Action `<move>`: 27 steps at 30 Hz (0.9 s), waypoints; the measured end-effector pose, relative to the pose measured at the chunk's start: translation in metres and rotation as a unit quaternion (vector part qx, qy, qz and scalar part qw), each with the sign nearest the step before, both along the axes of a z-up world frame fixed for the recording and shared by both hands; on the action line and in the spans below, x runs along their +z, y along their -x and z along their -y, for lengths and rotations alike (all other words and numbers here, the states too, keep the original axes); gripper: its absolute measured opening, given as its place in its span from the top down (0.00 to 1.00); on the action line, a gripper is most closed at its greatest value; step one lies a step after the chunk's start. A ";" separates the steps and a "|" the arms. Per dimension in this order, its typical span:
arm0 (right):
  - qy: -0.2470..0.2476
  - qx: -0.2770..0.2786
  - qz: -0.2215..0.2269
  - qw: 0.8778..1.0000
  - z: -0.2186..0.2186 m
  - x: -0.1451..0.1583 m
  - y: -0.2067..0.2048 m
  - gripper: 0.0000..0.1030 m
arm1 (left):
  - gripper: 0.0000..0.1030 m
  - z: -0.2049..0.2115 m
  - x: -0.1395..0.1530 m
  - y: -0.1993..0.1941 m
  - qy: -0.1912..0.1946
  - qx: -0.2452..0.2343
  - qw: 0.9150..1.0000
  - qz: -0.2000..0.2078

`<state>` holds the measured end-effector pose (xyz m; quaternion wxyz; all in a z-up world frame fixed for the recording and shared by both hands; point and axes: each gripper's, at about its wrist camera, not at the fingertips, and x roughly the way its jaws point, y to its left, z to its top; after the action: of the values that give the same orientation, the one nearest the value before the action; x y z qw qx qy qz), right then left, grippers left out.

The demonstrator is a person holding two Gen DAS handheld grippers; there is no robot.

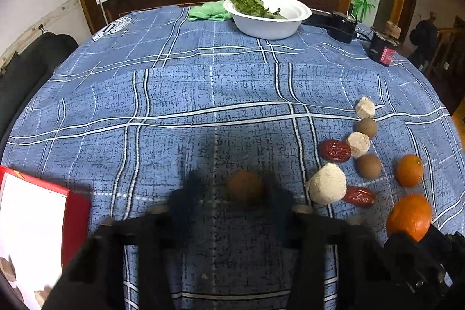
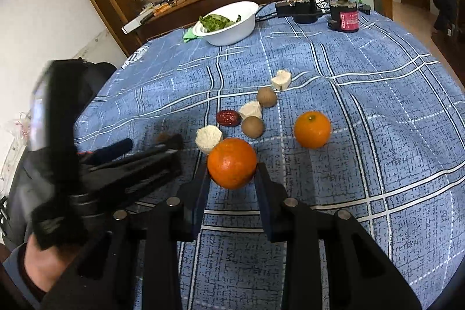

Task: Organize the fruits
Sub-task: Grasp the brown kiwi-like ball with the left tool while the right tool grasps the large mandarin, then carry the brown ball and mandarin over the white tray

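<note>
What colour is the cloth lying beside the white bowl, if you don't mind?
Light green cloth, clearest in the left wrist view.

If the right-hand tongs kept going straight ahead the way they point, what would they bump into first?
The right tongs are shut on an orange. Straight ahead, that orange would probably meet the pale crumbly ball first, or the brown round fruit just beyond; depth is unclear.
</note>
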<state>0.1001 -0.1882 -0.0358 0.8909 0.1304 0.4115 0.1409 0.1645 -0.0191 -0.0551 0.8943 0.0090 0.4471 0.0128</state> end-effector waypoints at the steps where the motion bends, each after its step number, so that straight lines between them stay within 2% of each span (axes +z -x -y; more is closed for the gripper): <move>1: 0.000 0.002 0.001 1.000 0.000 0.001 0.000 0.68 | 0.77 0.002 0.001 0.000 0.000 -0.003 1.000 -0.004; 5: 0.003 0.006 -0.002 1.000 -0.002 0.000 -0.001 0.68 | 0.77 0.005 0.003 0.010 -0.010 -0.008 1.000 -0.014; 10: 0.013 0.006 0.004 1.000 -0.002 0.006 0.009 0.68 | 0.77 0.007 0.012 0.036 -0.024 -0.009 1.000 -0.006; 19: 0.036 0.002 0.006 0.999 0.004 0.011 0.044 0.68 | 0.77 0.001 0.026 0.088 -0.014 -0.015 1.000 0.000; 27: 0.046 0.020 0.011 0.999 -0.013 0.015 0.071 0.67 | 0.77 -0.016 0.034 0.124 -0.006 -0.010 1.000 0.011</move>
<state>0.0293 -0.1751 -0.0209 0.8976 0.0793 0.4100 0.1411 0.0408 -0.0030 -0.0209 0.8993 0.0189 0.4369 0.0071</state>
